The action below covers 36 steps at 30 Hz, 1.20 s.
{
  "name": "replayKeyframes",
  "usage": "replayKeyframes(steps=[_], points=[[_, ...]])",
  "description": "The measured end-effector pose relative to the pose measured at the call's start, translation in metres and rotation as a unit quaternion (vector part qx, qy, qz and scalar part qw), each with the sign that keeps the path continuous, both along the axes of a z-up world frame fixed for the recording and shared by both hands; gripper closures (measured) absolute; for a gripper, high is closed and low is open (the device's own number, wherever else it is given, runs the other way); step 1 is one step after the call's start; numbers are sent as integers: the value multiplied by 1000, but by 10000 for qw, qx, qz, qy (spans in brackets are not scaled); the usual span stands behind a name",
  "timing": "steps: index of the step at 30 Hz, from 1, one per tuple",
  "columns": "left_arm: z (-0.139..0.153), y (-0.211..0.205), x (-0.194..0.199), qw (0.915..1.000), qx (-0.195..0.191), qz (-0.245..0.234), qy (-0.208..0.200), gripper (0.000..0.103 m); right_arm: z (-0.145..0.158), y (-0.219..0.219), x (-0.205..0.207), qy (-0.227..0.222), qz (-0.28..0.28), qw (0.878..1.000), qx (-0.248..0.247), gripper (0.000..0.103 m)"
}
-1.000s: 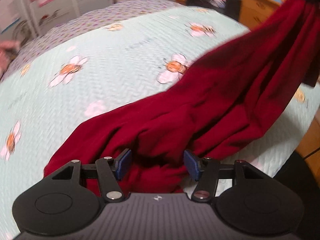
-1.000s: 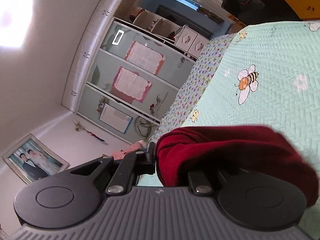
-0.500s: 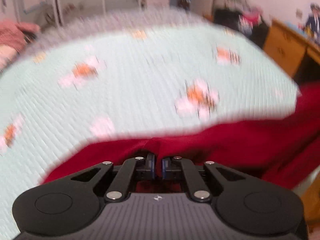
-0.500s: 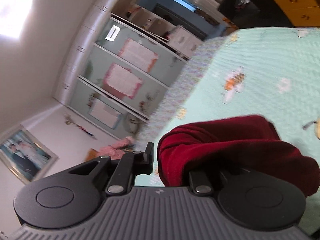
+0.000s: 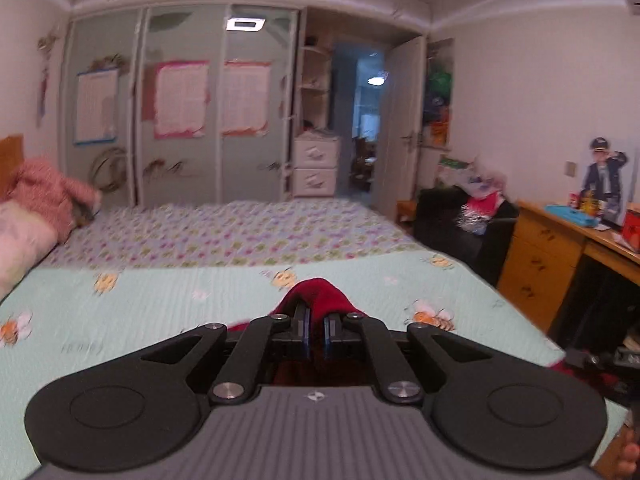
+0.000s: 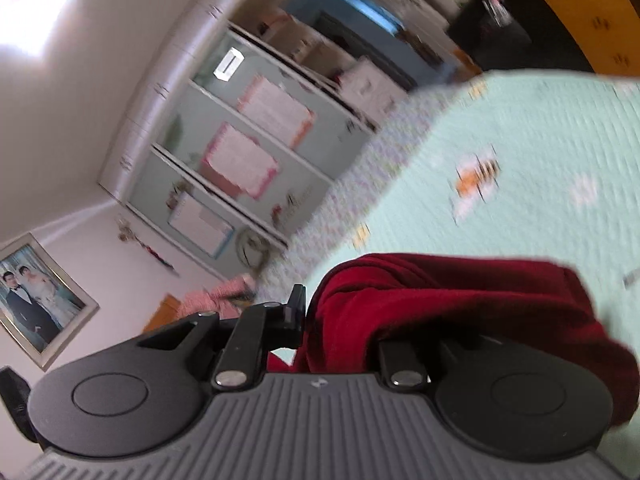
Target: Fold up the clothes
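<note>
A dark red garment (image 5: 320,294) pokes up between the fingers of my left gripper (image 5: 316,330), which is shut on a fold of it above the mint bee-print bedspread (image 5: 160,304). Most of the cloth hangs below that view, out of sight. In the right wrist view, the same red garment (image 6: 440,308) bunches over my right gripper (image 6: 320,320), which is shut on it. The cloth drapes over and hides the right finger; only the left finger (image 6: 297,308) shows. This camera is rolled sideways above the bed (image 6: 540,152).
A floral sheet (image 5: 224,236) covers the far half of the bed, with pink bedding and a pillow (image 5: 36,216) at the left. A wardrobe (image 5: 180,112) stands behind. A wooden desk (image 5: 568,256) and a dark cluttered chair (image 5: 464,220) flank the bed's right side.
My left gripper shut on the red garment and lifted it, tilting up from the bed to the room. The right gripper kept its hold and shifted a little.
</note>
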<state>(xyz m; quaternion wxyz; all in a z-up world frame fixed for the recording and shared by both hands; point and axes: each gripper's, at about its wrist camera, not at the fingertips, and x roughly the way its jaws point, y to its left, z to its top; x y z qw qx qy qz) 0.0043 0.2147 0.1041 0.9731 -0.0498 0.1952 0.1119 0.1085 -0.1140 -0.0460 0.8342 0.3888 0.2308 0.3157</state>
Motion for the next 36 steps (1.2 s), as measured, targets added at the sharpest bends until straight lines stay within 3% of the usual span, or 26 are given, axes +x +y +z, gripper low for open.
replayKeyframes(steps=[3,7,14,17,21,24,27,29,30,33,34,36], points=[[-44,-3,-1,9979,-257,-104,587,97,5,-5,3,-88,-221,9997,-55,84],[-102,-6,-2,9885,-599,-242,1366,97,-11,-16,-1,120,-272,9995,-138,84],[-197,-17,-25,9573,-991,-402,2687,93,-64,-18,1,986,-309,9913,-818,84],[-203,-7,-39,9526,-1139,-358,2798,76,-66,-20,2,1005,-507,9905,-796,84],[-193,10,-59,9580,-1395,-252,2492,58,-53,-33,-2,654,-830,9933,-470,84],[-184,18,-67,9620,-1470,-122,2296,57,-39,-46,-14,62,-1230,9921,-224,84],[-182,23,-66,9639,-1426,11,2250,56,-36,-60,-19,-232,-1652,9853,-366,84],[-182,24,-65,9630,-1472,77,2258,56,-49,-64,-4,123,-1671,9812,-960,71],[-181,23,-64,9622,-1500,92,2269,56,-63,-67,6,567,-1544,9787,-1231,52],[-182,20,-62,9609,-1500,75,2327,56,-108,-79,24,2091,-1168,9583,-1558,48],[-182,19,-61,9606,-1484,64,2349,55,-119,-83,22,2367,-1046,9543,-1491,49],[-185,19,-60,9594,-1496,51,2389,54,-130,-94,6,2492,-856,9579,-1138,48]])
